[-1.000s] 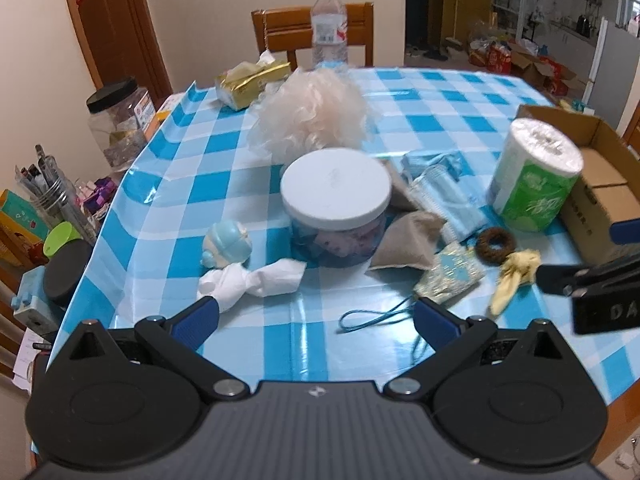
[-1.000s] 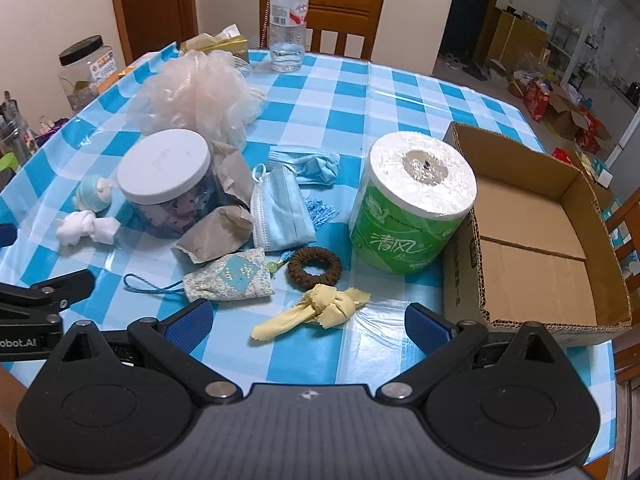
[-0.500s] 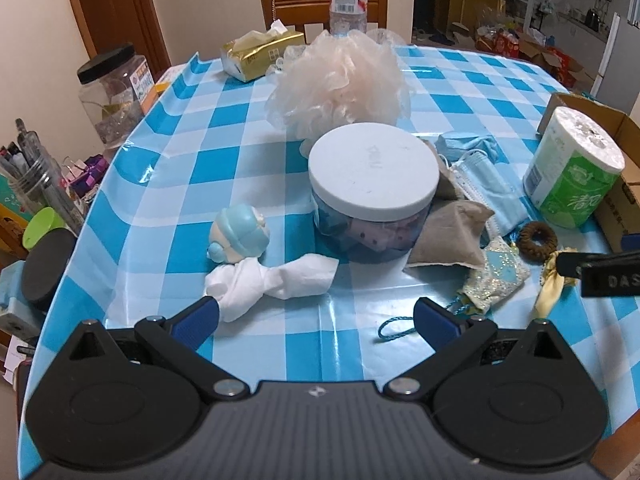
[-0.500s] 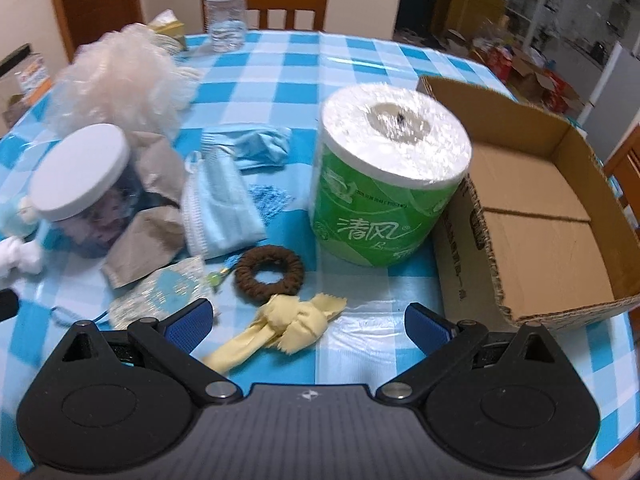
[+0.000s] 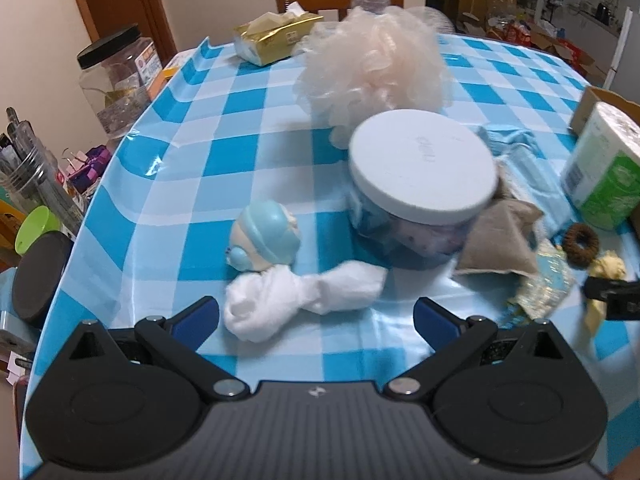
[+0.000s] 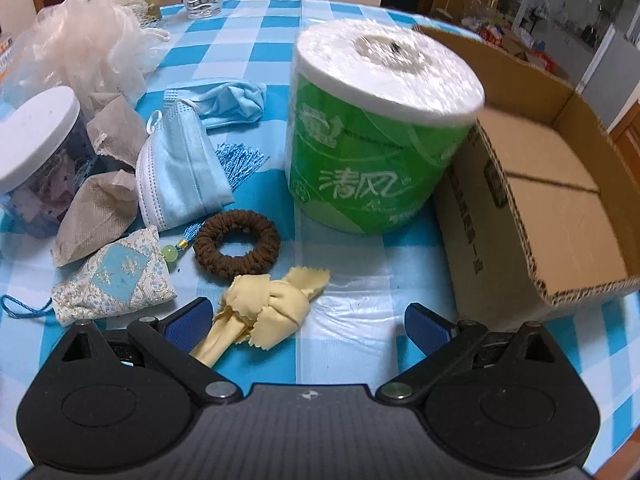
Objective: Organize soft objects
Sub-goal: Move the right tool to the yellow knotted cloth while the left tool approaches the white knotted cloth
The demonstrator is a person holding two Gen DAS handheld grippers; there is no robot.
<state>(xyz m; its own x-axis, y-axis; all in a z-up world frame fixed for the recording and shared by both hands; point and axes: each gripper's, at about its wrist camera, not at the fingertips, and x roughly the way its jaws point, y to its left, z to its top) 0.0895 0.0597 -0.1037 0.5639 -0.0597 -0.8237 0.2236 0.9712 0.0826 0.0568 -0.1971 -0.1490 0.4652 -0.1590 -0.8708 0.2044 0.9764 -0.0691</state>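
Blue rubber pads faced each other across a wide gap on the left gripper, which held nothing; the knotted white cloth lay on the checked tablecloth just ahead, nearer its left finger. Only this view showed that cloth, the pale blue figurine touching it behind, and the gold tissue pack at the far edge. The right gripper was likewise spread wide and empty, with the knotted yellow cloth lying between its fingers, closer to the left one. Only the right view showed the inside of the cardboard box, bare, and the brown hair scrunchie and embroidered sachet sharply.

Compared with a second ago, both grippers had moved in low towards the table: the white cloth, then well ahead of the left gripper, now sat by its fingertips, and the yellow cloth had come between the right fingers. Nothing on the table had shifted.

The green toilet roll beside the box read 清风. The white jar lid bore faint embossed lettering, too blurred to read.
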